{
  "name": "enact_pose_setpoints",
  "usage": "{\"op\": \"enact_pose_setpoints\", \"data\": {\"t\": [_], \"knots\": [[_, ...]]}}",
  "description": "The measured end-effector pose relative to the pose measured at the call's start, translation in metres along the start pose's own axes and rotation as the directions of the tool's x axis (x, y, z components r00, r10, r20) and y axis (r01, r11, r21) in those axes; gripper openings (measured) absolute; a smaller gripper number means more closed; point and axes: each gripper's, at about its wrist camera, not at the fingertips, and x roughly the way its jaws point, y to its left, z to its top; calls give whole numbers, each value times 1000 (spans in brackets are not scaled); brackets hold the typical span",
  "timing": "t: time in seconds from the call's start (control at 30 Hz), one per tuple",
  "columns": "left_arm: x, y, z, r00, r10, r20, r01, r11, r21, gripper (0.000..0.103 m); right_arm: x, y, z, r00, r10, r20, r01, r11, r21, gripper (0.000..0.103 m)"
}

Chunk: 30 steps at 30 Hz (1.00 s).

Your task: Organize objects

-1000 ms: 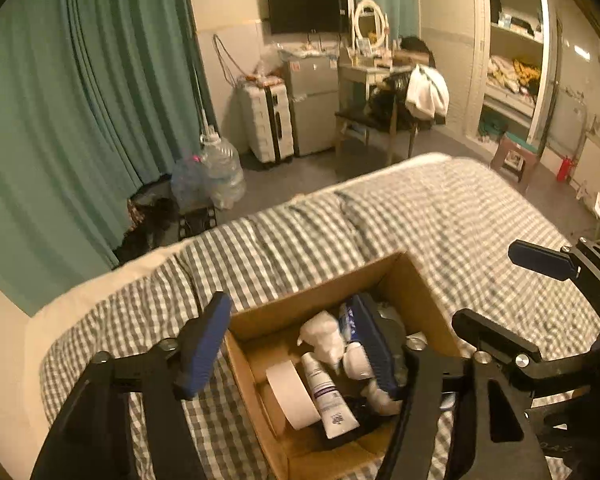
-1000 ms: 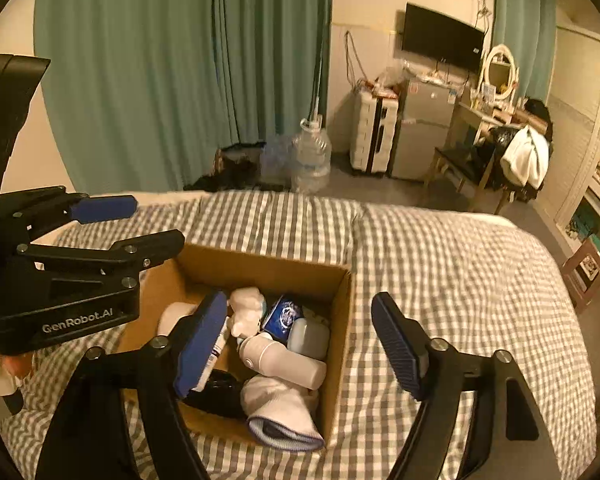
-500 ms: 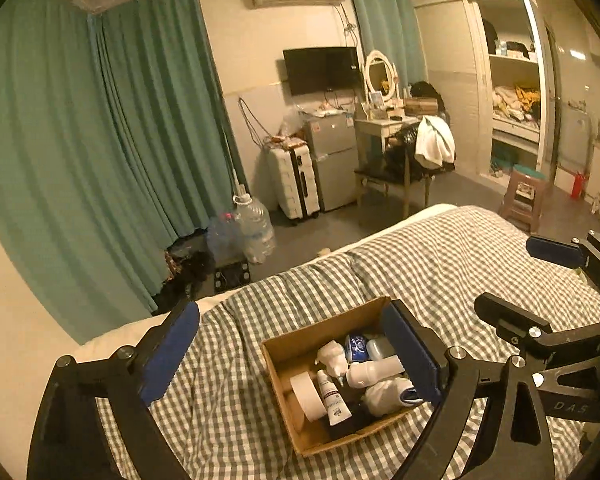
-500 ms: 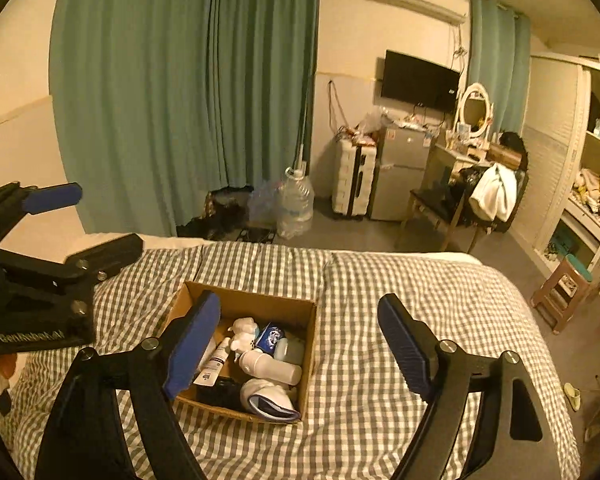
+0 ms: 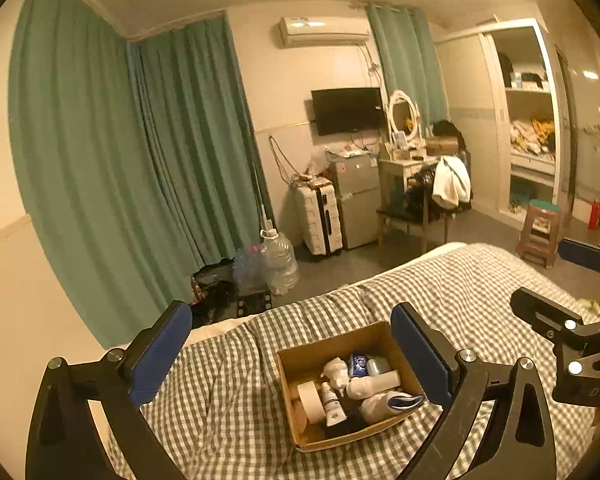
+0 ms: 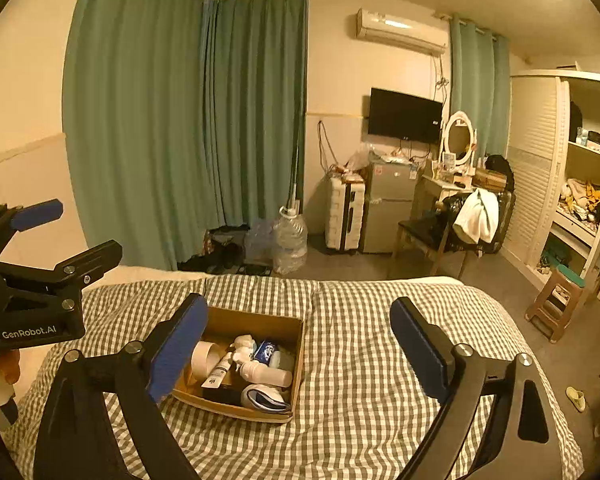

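A brown cardboard box (image 5: 300, 356) sits on the checked bed, also in the right wrist view (image 6: 298, 356). It holds a tape roll (image 5: 310, 398), a white tube (image 5: 332, 402), a white bottle (image 5: 374, 384), a blue packet (image 5: 358, 364) and a rolled sock (image 5: 392, 402). My left gripper (image 5: 290, 354) is open and empty, held high above the box. My right gripper (image 6: 298, 346) is open and empty, also high above the bed. Each gripper shows at the edge of the other's view.
The grey checked bedspread (image 6: 364, 360) covers the bed. Beyond its far edge are water jugs (image 6: 290, 240), a white suitcase (image 6: 344, 220), a small fridge (image 6: 388, 204), a chair with clothes (image 6: 460, 224), a stool (image 6: 556, 300) and an open wardrobe (image 6: 580, 184). Green curtains (image 6: 180, 128) hang at left.
Both grippers have risen and pulled back from the box, which now looks smaller and farther below. Both stay open and empty.
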Motion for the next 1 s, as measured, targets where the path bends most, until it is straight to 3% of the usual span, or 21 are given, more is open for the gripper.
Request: {"op": "enact_pose_setpoints", "data": {"t": [0.37, 0.57, 0.73, 1.0], "knots": [[-29, -9, -38, 998, 10, 63, -8, 999, -43, 103, -29, -8, -24, 998, 7, 66, -7, 1000, 0, 98], [-38, 2, -71, 986, 92, 139, -69, 985, -160, 103, -27, -6, -48, 997, 11, 72, -10, 1000, -16, 98], [-37, 13, -99, 977, 150, 150, -112, 966, -235, 103, -19, -6, -77, 998, 15, 55, -15, 1000, -2, 98], [-14, -3, -140, 984, 144, 105, -125, 978, -170, 103, 14, -2, -122, 998, -66, 15, 66, 998, 12, 99]]}}
